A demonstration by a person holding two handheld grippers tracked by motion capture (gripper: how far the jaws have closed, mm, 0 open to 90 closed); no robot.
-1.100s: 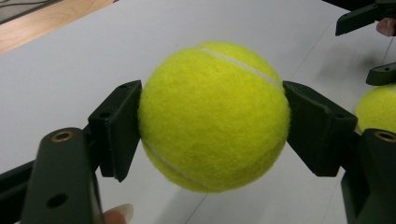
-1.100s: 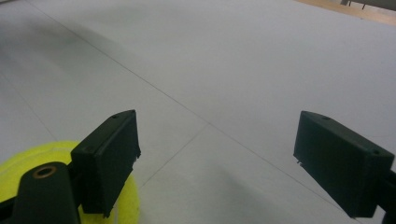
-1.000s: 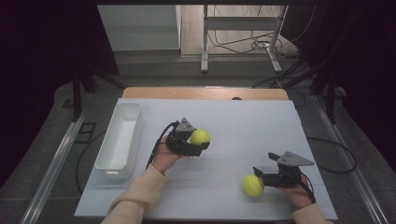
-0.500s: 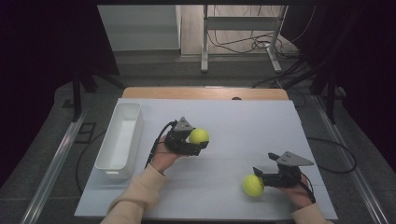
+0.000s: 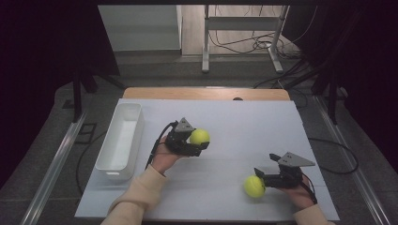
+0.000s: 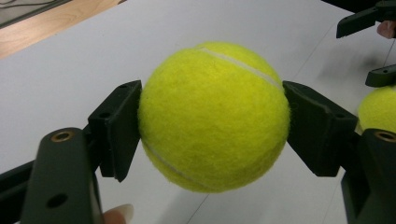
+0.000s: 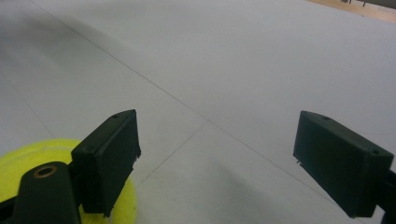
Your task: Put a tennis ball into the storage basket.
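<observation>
So one tennis ball (image 6: 212, 116) is pinched tight between the left gripper's (image 5: 195, 140) pads, right of the white bin (image 5: 120, 140). Farther right, the second ball (image 5: 254, 185) lies beside the right gripper (image 7: 215, 163), jaws spread wide, holding nothing.

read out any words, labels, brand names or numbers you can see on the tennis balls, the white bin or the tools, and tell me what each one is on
None can be read.
Held tennis ball: only its pale seam faces the left tool's camera, no brand mark.
Second tennis ball beside the right tool: no print visible.
White bin: plain walls, no label.
Tool bodies: black, unmarked.
</observation>
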